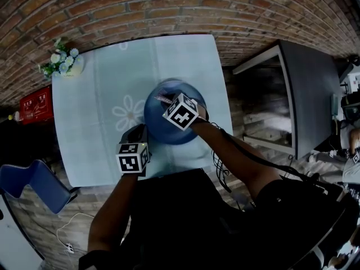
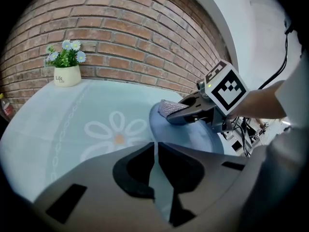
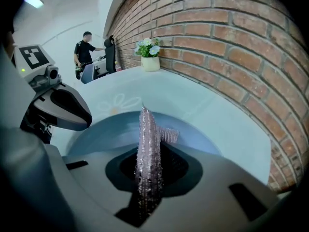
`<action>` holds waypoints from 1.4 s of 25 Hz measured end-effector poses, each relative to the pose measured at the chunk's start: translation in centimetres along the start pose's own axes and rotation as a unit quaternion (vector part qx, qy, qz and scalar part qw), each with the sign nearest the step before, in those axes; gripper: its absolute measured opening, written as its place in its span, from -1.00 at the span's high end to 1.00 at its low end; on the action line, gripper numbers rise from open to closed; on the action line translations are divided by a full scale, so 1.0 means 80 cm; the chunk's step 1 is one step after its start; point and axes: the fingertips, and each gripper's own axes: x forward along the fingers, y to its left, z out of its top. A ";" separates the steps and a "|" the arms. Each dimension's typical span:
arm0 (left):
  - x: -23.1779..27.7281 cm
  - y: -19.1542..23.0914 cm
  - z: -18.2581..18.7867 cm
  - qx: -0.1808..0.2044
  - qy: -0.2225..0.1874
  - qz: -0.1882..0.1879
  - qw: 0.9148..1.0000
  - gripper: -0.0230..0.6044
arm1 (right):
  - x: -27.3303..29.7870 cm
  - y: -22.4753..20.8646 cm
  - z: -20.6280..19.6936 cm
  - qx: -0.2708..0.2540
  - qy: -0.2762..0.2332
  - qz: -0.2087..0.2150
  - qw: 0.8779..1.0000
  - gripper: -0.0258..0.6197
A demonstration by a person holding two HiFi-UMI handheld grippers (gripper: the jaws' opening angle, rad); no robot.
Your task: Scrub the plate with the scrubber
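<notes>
A round blue plate (image 1: 158, 124) lies on the pale blue flowered tablecloth (image 1: 95, 111), near the table's front right. My right gripper (image 1: 167, 102) hovers over the plate, shut on a silvery, bristly scrubber (image 3: 146, 134) that sticks up between its jaws. The left gripper view shows the scrubber (image 2: 167, 108) over the far rim of the plate (image 2: 193, 138). My left gripper (image 1: 136, 131) sits just off the plate's near left rim. Its jaws are closed to a thin slit with nothing held (image 2: 154, 148). From the right gripper view it (image 3: 72, 111) is beside the plate (image 3: 108, 129), not on it.
A small white flower pot (image 1: 66, 64) stands at the table's far left corner against the brick wall (image 1: 169, 10). Off the table are a red box (image 1: 35, 103) at left, a blue chair (image 1: 28, 184) at lower left and a dark desk (image 1: 309, 89) at right. A person (image 3: 87, 52) stands far off.
</notes>
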 end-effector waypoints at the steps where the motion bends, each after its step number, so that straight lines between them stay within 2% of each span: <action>1: -0.002 -0.001 0.000 -0.002 -0.001 0.000 1.000 0.82 | 0.002 0.006 0.002 -0.007 0.002 0.008 1.000 0.71; 8: -0.019 -0.009 0.006 -0.011 -0.024 -0.019 0.999 0.82 | 0.006 0.046 0.009 -0.068 0.006 0.048 0.997 0.71; 17: -0.045 0.008 0.003 -0.011 -0.038 -0.008 0.999 0.82 | 0.002 0.095 -0.002 -0.147 0.004 0.082 0.986 0.71; 35: -0.065 0.000 0.002 0.015 -0.045 -0.020 0.999 0.82 | -0.023 0.146 -0.048 -0.207 0.017 0.145 0.967 0.71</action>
